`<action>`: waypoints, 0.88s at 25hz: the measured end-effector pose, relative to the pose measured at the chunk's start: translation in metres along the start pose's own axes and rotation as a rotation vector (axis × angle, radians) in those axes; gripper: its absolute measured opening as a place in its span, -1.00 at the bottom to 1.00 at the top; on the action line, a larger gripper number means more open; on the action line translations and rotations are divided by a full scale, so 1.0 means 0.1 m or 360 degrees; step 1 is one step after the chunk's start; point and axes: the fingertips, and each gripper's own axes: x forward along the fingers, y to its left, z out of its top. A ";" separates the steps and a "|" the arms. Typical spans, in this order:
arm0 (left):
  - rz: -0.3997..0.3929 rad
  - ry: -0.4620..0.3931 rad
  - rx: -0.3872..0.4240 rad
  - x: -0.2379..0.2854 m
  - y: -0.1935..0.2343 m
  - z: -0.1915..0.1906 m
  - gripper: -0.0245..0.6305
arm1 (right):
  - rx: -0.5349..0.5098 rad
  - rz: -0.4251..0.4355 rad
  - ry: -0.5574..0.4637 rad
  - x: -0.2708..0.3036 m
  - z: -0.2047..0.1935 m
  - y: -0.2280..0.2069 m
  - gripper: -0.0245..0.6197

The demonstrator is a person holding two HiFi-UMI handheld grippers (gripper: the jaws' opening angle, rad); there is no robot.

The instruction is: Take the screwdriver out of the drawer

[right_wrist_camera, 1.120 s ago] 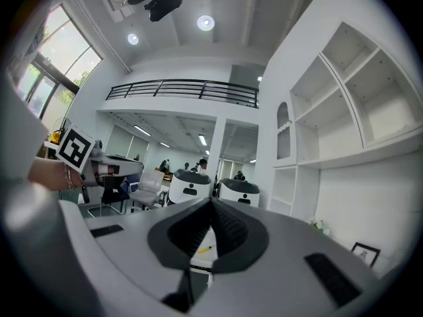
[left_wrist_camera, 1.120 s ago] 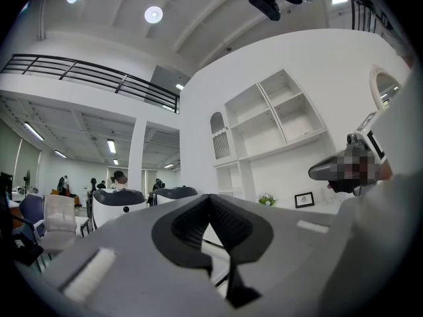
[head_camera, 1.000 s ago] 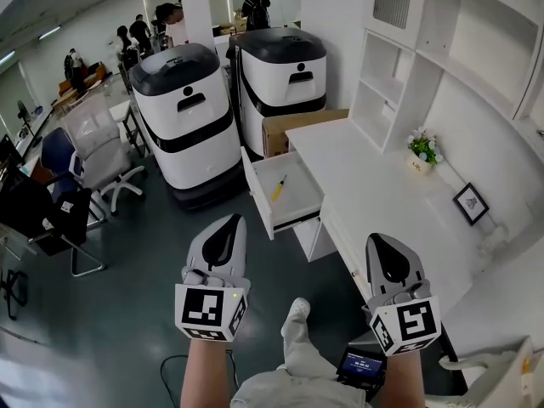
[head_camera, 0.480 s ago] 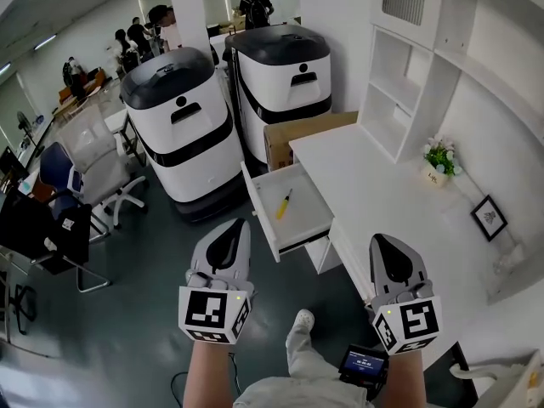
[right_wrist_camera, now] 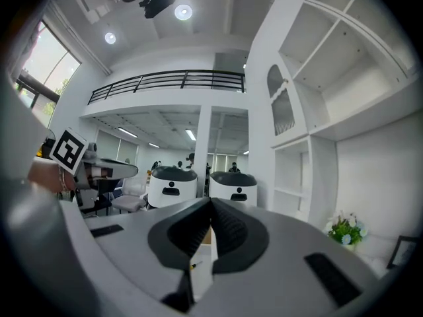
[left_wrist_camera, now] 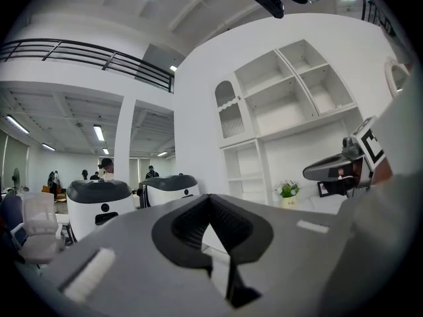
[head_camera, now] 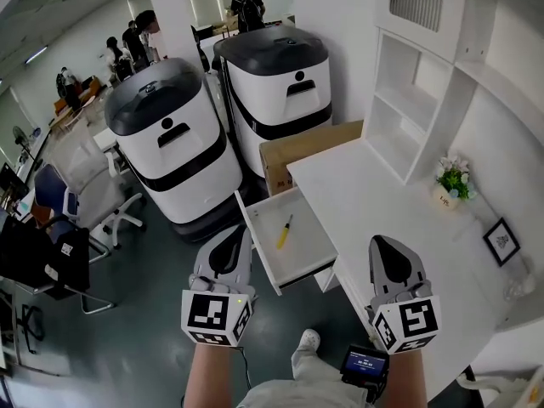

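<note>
Screwdriver [head_camera: 285,230] loose mid-tray in pulled-out drawer [head_camera: 257,246]. L hand-held gripper [head_camera: 228,238] & R hand-held gripper [head_camera: 387,249] pressed together, empty, just short of drawer's near edge. Bare floor [head_camera: 161,270] left of drawer front.

White desk [head_camera: 382,194] under white wall shelves [head_camera: 399,117], dark grey floor [head_camera: 127,313], office chairs [head_camera: 92,158] at left, round ceiling lights [right_wrist_camera: 183,10]

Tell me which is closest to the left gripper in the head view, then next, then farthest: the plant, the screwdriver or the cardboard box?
Starting from the left gripper:
1. The screwdriver, just to its right, lying in the open drawer.
2. The cardboard box, further back, at the end of the desk.
3. The plant, far to the right, on the desk by the wall.
</note>
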 end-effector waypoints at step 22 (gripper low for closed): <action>-0.0171 0.0229 -0.0162 1.25 0.36 -0.47 -0.60 | 0.0009 -0.0132 0.0143 0.85 -0.21 -0.44 -0.90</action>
